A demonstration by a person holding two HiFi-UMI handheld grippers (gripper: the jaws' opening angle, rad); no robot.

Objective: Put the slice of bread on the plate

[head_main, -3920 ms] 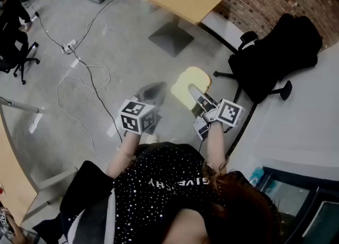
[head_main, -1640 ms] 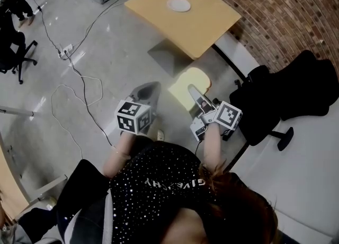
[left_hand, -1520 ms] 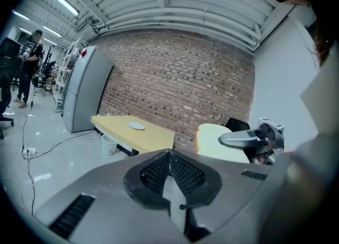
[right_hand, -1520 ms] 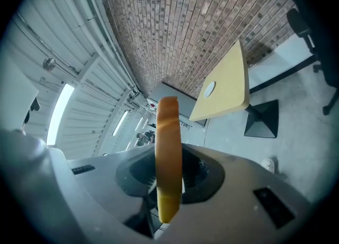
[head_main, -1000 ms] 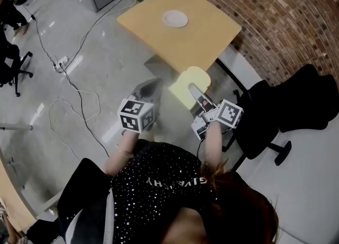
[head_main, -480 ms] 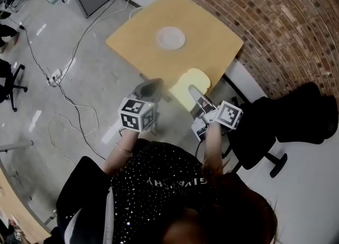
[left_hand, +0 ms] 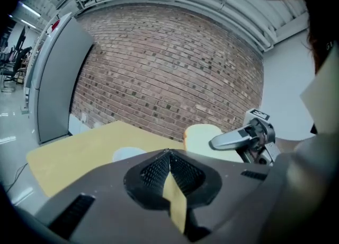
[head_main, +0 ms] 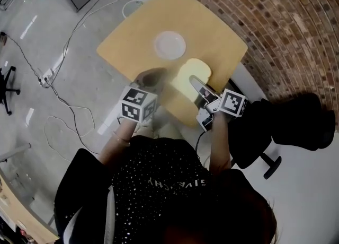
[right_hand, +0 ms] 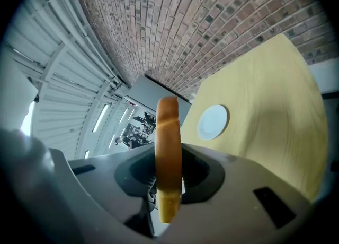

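Right gripper, clamped on the bread, holds it above the surface's near edge, short of the plate, so next comes reaching forward and lowering; left gripper closed, empty.

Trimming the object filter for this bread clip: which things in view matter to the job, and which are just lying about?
Job: pale slice of bread; right gripper gripping it; round white plate; yellow wooden table.
Lying about: black office chair; red brick wall; white power strip.
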